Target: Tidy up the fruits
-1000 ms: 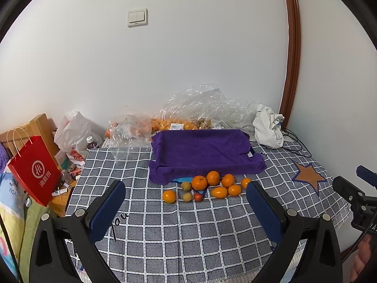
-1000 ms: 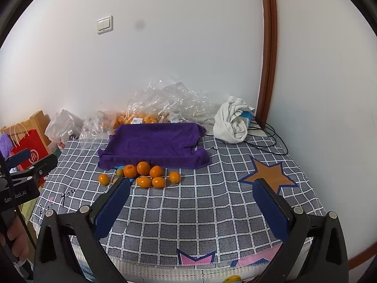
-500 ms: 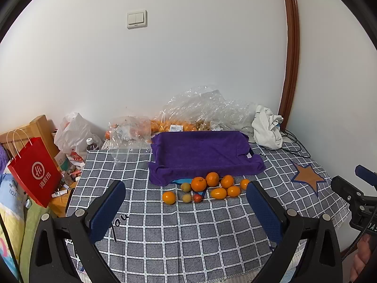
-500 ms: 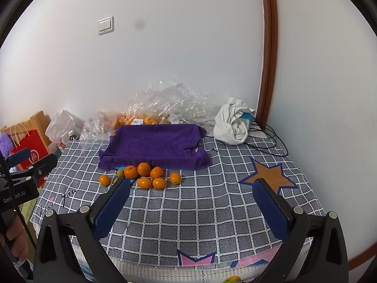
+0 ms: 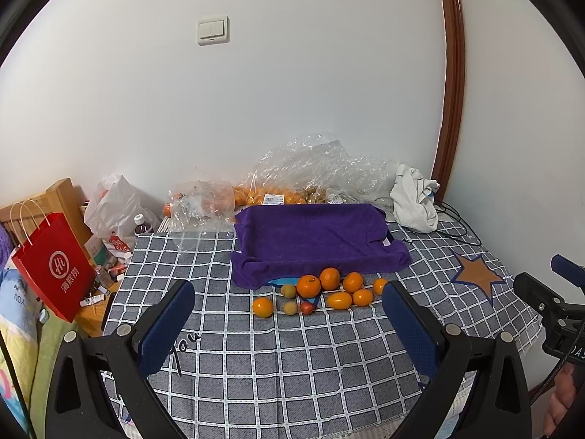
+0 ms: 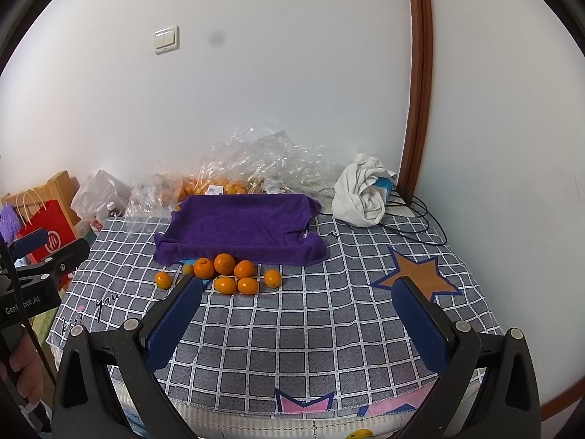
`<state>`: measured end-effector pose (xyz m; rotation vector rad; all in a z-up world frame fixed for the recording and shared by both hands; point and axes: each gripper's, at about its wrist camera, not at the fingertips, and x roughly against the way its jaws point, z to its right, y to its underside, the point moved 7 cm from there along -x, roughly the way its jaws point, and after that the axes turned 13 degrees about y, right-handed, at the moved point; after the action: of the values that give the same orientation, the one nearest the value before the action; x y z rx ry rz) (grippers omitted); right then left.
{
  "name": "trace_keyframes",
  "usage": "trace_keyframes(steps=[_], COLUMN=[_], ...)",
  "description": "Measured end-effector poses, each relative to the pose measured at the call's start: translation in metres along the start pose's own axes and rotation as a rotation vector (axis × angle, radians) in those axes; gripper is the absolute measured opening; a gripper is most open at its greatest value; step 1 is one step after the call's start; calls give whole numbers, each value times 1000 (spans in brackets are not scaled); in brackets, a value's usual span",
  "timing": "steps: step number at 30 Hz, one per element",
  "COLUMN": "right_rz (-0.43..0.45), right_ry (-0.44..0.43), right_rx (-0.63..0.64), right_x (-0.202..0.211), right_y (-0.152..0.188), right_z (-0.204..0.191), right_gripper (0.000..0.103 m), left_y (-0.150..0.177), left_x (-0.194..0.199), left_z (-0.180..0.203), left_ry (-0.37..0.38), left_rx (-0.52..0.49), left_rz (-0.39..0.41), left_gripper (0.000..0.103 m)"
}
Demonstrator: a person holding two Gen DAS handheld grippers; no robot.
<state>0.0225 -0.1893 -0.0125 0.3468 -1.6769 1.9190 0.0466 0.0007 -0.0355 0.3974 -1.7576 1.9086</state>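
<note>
Several small oranges (image 5: pixel 309 286) (image 6: pixel 224 263), two pale yellowish fruits (image 5: pixel 289 291) and one small red fruit (image 5: pixel 307 307) lie in a loose cluster on the checked grey cloth, just in front of a tray draped with a purple towel (image 5: pixel 310 236) (image 6: pixel 237 225). My left gripper (image 5: pixel 289 303) hovers open well short of the cluster, nothing between its blue pads. My right gripper (image 6: pixel 298 292) is open too, held back over the cloth to the right of the fruits. Each gripper shows at the edge of the other's view.
Crumpled clear plastic bags (image 5: pixel 314 168) with more oranges lie behind the tray by the wall. A white bundled cloth (image 6: pixel 363 192) and black cables (image 6: pixel 416 216) sit at the back right. A red paper bag (image 5: pixel 51 267) and clutter stand off the left edge.
Both views have crept slightly nearer to the fruits. The fruits and the tray have not moved, and both grippers stay open.
</note>
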Motion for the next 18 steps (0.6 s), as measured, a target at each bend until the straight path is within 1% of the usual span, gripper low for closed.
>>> trace_keyframes(steps=[18], right_rz=[2], right_ry=[0], right_rx=[5], right_x=[1], right_y=[1], right_z=[-3], right_gripper=[102], left_y=[-4], left_x=[-1], left_z=[3], left_ry=[2], left_rx=[-3], left_rz=[3], left_gripper=[103])
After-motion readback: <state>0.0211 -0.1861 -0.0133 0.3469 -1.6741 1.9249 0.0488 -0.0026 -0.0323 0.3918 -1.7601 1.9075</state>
